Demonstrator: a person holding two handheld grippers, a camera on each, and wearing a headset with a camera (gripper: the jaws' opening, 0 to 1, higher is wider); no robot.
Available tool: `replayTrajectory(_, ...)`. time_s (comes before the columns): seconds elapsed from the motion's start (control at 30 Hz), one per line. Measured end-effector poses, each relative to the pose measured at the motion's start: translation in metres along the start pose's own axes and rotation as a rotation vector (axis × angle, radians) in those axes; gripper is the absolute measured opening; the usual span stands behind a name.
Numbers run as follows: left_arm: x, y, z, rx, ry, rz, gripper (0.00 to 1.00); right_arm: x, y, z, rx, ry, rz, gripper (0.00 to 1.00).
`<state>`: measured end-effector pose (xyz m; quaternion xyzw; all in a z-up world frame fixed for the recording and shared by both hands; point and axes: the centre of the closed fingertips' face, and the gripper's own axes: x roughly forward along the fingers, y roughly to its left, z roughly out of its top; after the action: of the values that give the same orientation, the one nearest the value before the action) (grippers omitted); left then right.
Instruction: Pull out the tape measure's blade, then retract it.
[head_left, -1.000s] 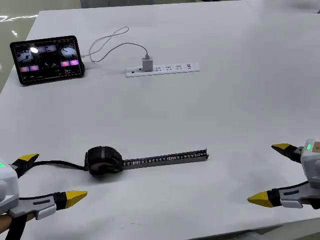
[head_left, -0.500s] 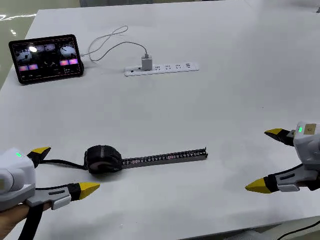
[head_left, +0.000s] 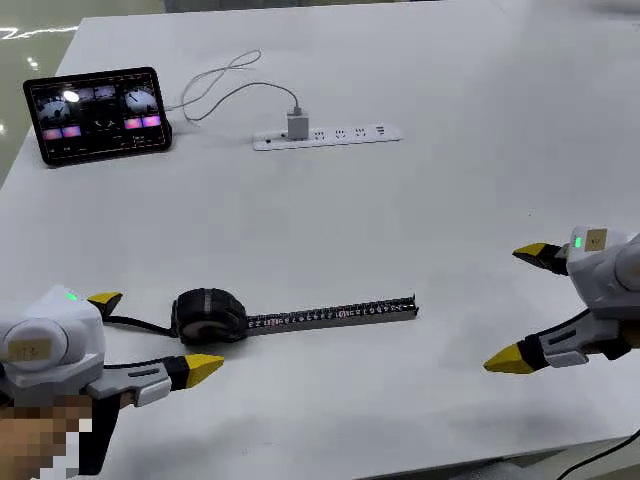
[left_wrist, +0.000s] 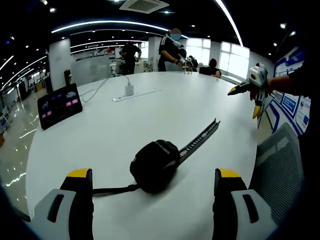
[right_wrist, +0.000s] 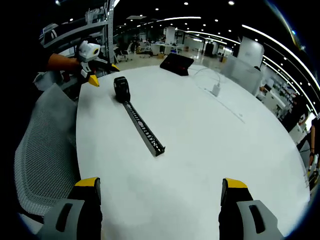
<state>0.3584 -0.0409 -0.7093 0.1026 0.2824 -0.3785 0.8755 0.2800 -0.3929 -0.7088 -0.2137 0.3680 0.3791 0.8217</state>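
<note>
tape measure (head_left: 208, 316) is lying on the white tabletop (head_left: 420, 210), blade (head_left: 335, 315) sticking out rightward | left gripper (head_left: 155, 333) is hovering just beside the case, jaws apart | right gripper (head_left: 515, 305) is hovering past the blade's tip, jaws apart, empty | tablet (head_left: 97, 113) and power strip (head_left: 330, 135) are sitting far back, well apart from the tape measure
</note>
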Motion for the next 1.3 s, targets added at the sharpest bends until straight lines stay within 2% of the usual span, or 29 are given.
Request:
replayTrajectory(0.07,0.003,0.001,-0.001,-0.002,0.015,0.023,0.99,0.001,-0.001,0.003,-0.015,0.001,0.007,0.99)
replayTrajectory(0.13,0.004,0.004,-0.005,-0.015,0.054,0.056,0.99,0.003,-0.003,0.005,-0.031,-0.002,0.01,0.99)
replayTrajectory(0.2,0.005,0.0,0.001,-0.042,0.022,0.051,0.99,0.005,-0.005,0.006,-0.034,0.009,0.014,0.99)
replayTrajectory(0.3,0.009,-0.004,0.003,-0.043,0.034,0.063,0.99,0.008,-0.009,0.012,-0.046,0.006,0.019,0.99)
replayTrajectory(0.5,0.015,-0.012,0.009,-0.045,0.026,0.065,0.99,0.015,-0.011,0.016,-0.067,0.019,0.039,0.99)
replayTrajectory(0.63,0.021,-0.007,0.014,-0.074,0.009,0.097,0.99,0.021,-0.011,0.018,-0.077,0.038,0.057,0.99)
replayTrajectory(0.73,0.025,-0.007,0.018,-0.088,0.001,0.105,0.99,0.026,-0.013,0.021,-0.09,0.035,0.064,0.99)
replayTrajectory(0.9,0.034,-0.002,0.024,-0.093,-0.019,0.158,0.99,0.031,-0.017,0.029,-0.116,0.025,0.068,0.99)
replayTrajectory(1.0,0.039,-0.001,0.028,-0.103,-0.034,0.173,0.99,0.036,-0.019,0.031,-0.126,0.035,0.079,0.99)
replayTrajectory(1.2,0.042,0.0,0.029,-0.133,-0.059,0.193,0.99,0.046,-0.018,0.039,-0.179,0.044,0.106,0.99)
replayTrajectory(1.3,0.041,0.002,0.025,-0.15,-0.059,0.215,0.99,0.054,-0.014,0.043,-0.202,0.041,0.131,0.99)
